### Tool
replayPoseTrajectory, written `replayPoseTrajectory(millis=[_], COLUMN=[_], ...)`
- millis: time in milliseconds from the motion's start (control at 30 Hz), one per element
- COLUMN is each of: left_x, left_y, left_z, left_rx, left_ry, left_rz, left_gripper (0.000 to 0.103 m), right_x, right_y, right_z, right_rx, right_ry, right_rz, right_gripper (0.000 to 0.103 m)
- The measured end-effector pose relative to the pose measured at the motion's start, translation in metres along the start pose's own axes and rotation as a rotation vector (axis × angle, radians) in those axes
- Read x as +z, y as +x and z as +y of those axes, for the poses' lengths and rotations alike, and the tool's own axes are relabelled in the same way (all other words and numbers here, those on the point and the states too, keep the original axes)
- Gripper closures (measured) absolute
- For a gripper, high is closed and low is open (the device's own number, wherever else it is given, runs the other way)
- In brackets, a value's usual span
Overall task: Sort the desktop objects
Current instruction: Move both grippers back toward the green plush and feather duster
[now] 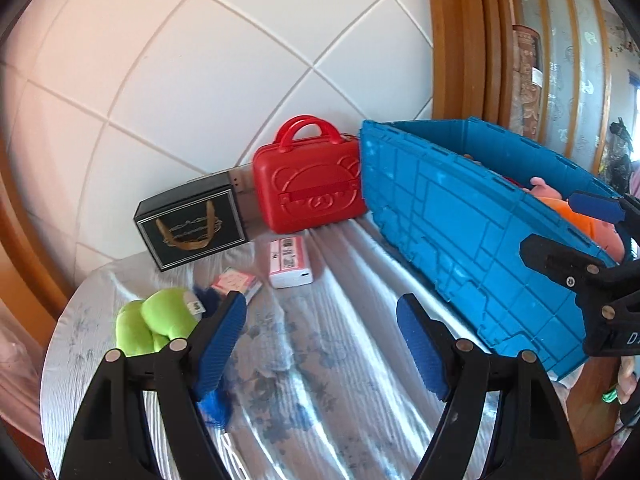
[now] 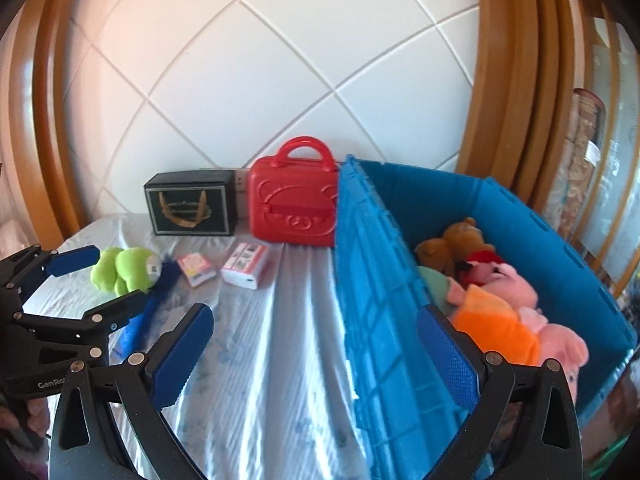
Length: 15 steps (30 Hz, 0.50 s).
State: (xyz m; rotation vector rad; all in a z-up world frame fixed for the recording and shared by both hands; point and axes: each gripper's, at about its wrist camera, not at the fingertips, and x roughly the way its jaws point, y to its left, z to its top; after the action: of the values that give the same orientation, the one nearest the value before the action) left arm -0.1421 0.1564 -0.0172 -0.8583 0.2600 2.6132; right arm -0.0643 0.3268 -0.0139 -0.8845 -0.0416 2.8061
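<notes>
Both grippers, left (image 1: 320, 340) and right (image 2: 316, 356), are hanging open and empty over the table (image 1: 340, 288) beside the blue bin (image 2: 400, 280).

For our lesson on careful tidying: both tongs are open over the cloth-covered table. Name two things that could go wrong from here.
1. The green plush toy lies close to the pink card pack and a blue tassel; the left tongs might catch those too.
2. The blue crate wall stands tall between the right tongs and the toys inside, so a carried item may knock it.
</notes>
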Motion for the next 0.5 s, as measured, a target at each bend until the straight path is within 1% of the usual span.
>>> replayPoseTrajectory(millis=[167, 300, 500], left_x=[-0.017, -0.032, -0.056], left_y=[0.003, -0.001, -0.003], left_z=[0.057, 0.101, 0.161], left_rx=[0.090, 0.163, 0.257], left_ry=[-0.076, -0.131, -0.223], left_rz=[0.034, 0.046, 0.074], left_gripper=[0.026, 0.026, 0.026], right_x=[0.011, 0.017, 0.022], right_y=[0.027, 0.045, 0.071], right_z=[0.054, 0.096, 0.148], right_rx=[0.094, 0.161, 0.242], right_ry=[-0.057, -0.099, -0.153], right_rz=[0.022, 0.038, 0.076], right_gripper=[0.000, 0.000, 0.000])
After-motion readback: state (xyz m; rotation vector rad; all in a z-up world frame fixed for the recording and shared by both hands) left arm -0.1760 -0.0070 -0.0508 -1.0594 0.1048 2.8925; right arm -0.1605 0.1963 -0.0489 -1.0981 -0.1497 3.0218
